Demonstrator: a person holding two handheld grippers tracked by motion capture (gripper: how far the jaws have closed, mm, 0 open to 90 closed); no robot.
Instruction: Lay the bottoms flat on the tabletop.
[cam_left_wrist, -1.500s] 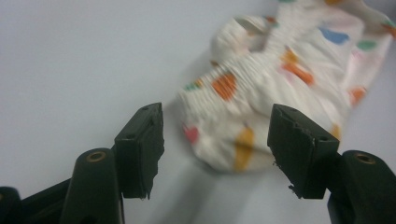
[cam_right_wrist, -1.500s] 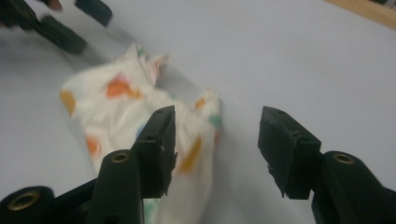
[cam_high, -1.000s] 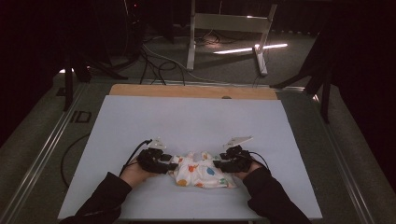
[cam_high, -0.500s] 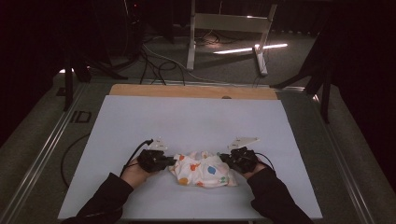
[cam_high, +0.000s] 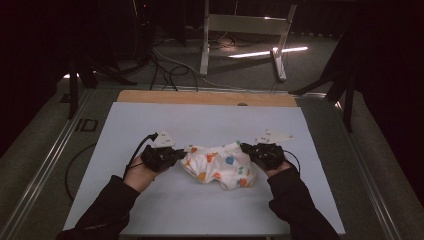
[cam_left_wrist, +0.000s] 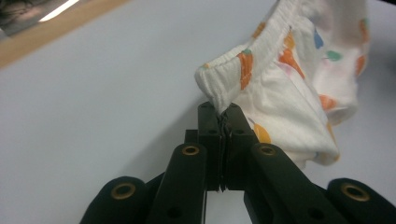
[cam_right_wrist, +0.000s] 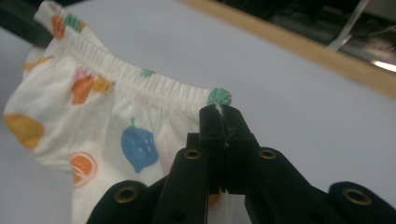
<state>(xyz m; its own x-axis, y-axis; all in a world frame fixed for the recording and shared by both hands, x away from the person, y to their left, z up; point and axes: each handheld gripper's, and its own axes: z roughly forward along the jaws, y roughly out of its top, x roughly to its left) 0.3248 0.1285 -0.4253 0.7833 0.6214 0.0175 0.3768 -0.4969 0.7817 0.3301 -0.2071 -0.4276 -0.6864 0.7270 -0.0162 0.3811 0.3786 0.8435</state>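
Observation:
A small pair of white shorts (cam_high: 220, 167) with coloured fruit prints hangs between my two grippers above the white table sheet (cam_high: 200, 125). My left gripper (cam_high: 181, 155) is shut on the left corner of the elastic waistband (cam_left_wrist: 224, 70); its jaws have just closed on the cloth. My right gripper (cam_high: 246, 149) is shut on the right end of the waistband (cam_right_wrist: 163, 86); its jaws have just closed too. In the left gripper view my left gripper (cam_left_wrist: 223, 111) pinches cloth at its tips. My right gripper (cam_right_wrist: 223, 112) does the same, with the shorts (cam_right_wrist: 93, 126) drooping to its left.
A wooden strip (cam_high: 205, 97) runs along the far edge of the sheet. Metal rails (cam_high: 45, 165) flank the table. Beyond it, on the dark floor, lie cables (cam_high: 165, 65) and a white frame stand (cam_high: 245, 25). Bare sheet surrounds the shorts.
Both grippers have closed on the waistband ends and risen, lifting the shorts from a crumpled heap so the waistband stretches between them.

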